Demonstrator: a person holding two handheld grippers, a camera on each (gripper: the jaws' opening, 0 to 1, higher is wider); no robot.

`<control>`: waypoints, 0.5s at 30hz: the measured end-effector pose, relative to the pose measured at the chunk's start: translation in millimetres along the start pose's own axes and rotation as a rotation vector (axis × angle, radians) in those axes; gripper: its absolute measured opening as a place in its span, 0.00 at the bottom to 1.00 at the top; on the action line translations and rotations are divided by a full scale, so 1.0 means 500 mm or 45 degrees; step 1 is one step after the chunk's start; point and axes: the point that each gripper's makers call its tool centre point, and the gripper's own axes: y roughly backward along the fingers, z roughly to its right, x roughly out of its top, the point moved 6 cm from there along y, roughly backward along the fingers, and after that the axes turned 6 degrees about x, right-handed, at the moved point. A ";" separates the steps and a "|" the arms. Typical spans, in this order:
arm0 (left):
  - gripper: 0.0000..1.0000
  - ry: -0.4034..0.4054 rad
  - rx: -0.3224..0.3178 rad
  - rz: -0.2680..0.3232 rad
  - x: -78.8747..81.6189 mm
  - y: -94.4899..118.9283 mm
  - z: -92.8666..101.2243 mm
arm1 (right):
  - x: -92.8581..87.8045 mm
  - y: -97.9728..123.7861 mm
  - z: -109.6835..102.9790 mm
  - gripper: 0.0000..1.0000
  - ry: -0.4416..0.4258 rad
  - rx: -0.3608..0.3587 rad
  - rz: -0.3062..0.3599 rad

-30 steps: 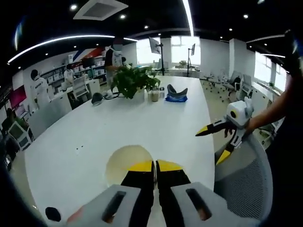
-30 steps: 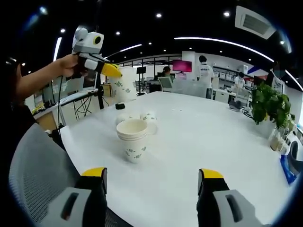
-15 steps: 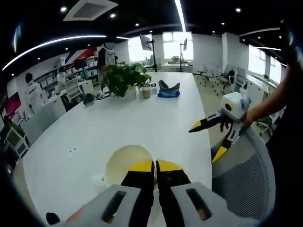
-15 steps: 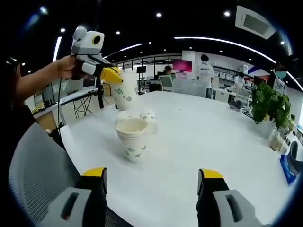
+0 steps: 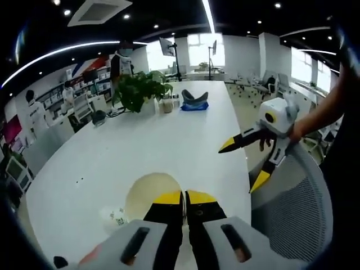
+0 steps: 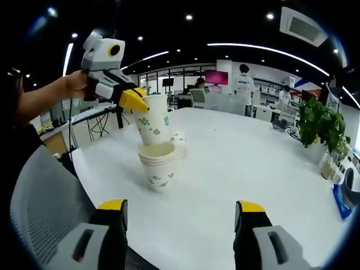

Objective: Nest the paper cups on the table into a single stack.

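A stack of white paper cups (image 6: 157,167) with green print stands upright on the white table (image 6: 236,169) near its edge. In the right gripper view, my left gripper (image 6: 140,104) comes in from the left, shut on the rim of a single paper cup (image 6: 153,125). That cup is tilted, its base just over the stack's mouth. In the left gripper view the held cup's inside (image 5: 151,194) shows past my shut left gripper (image 5: 184,200). A loose cup (image 6: 179,141) lies on its side behind the stack, also seen as a loose cup (image 5: 115,216). My right gripper (image 6: 181,207) is open, as is the right gripper (image 5: 242,167).
A grey mesh chair back (image 6: 45,202) stands at the table's near edge. At the far end of the table are a potted plant (image 5: 138,90), small jars (image 5: 167,104) and a blue object (image 5: 194,103). People stand among desks (image 6: 244,84) in the background.
My left gripper has carried the single cup down and to the right, from high above the table to just over the stack. The right gripper and the stack have stayed put.
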 end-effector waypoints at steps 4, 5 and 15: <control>0.00 -0.015 -0.008 0.002 -0.005 -0.012 0.009 | 0.000 0.000 0.000 0.78 0.000 0.000 -0.001; 0.00 -0.020 -0.009 0.004 -0.007 -0.015 0.011 | 0.000 0.000 0.000 0.78 0.000 0.000 -0.001; 0.00 -0.048 -0.016 -0.047 -0.034 -0.044 0.026 | 0.002 0.000 -0.002 0.78 -0.002 -0.002 -0.004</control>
